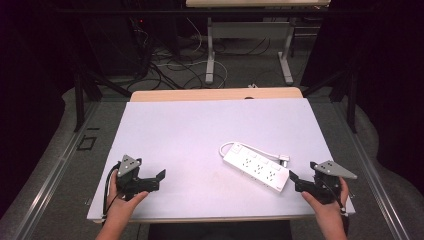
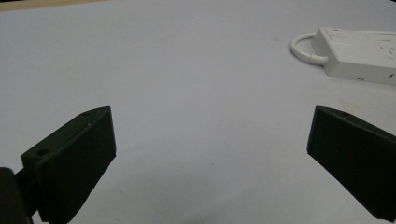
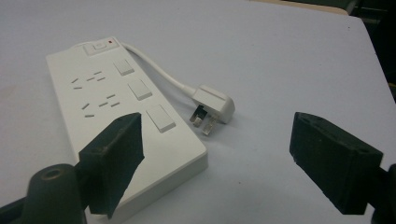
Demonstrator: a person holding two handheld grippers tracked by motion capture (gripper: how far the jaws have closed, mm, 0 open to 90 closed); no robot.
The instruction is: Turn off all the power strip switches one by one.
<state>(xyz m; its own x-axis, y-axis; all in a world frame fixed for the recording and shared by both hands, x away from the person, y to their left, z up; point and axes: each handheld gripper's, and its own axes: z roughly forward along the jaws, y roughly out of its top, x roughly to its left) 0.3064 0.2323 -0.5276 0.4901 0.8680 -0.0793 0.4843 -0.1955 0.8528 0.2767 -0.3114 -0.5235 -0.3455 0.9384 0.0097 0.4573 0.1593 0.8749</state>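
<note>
The power strip (image 1: 256,166) lies on the table (image 1: 190,130) just ahead of the right hand-held gripper (image 1: 294,178), whose empty jaws gape wide and should straddle its near end squarely, while the left hand-held gripper (image 1: 161,176) waits wide open, well apart.

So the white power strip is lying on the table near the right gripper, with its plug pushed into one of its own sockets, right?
Not quite. The plug lies loose on the table beside the power strip, prongs bare, as the right gripper view shows. The strip does lie near the right gripper.
</note>
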